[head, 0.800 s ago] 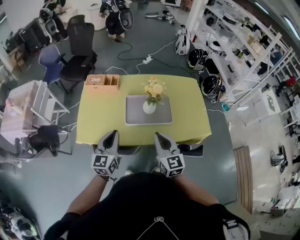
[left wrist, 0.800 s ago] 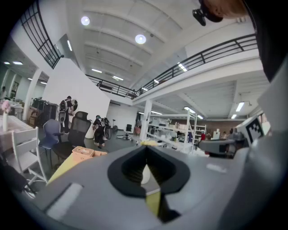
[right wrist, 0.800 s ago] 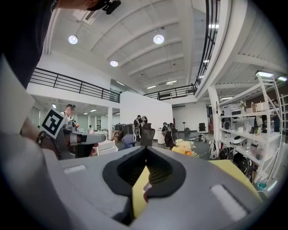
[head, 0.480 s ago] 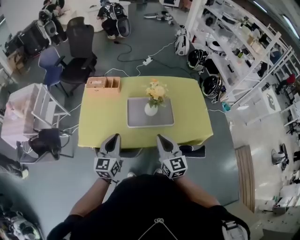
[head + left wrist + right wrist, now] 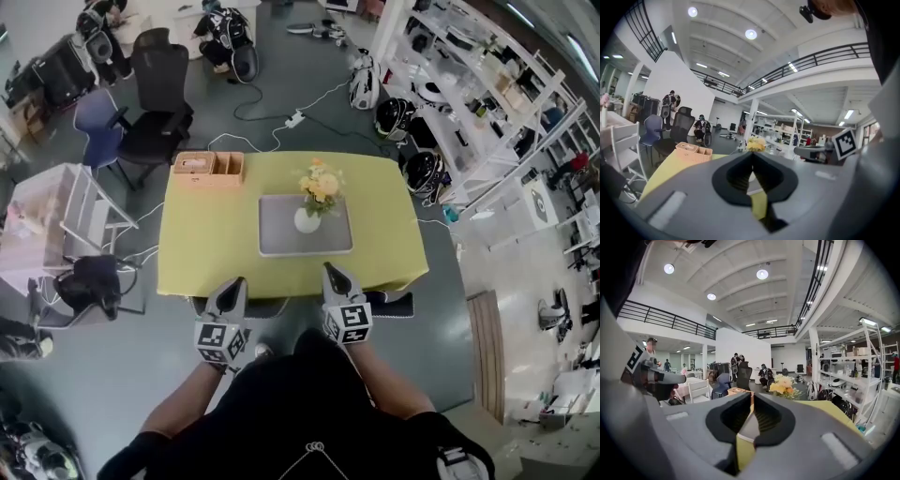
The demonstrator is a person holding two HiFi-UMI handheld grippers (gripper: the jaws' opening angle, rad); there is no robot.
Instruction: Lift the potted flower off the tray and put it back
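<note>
The yellow flower in a round white pot [image 5: 309, 214] is set near the middle of the flat grey rectangular tray [image 5: 279, 240] on the yellow-covered desk [image 5: 206, 244]. The left tool [image 5: 233, 285] and right tool [image 5: 334, 277] are held short of the tray's near edge, jaws pressed together on nothing. Unless the jaws are spread before the pot is reached, it could be knocked over. A smooth round pot may be squeezed out of a pinch.

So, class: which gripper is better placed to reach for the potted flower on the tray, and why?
Probably the right gripper: in the head view its tip lies nearer the potted flower on the tray than the left gripper. Both are shut and empty.
</note>
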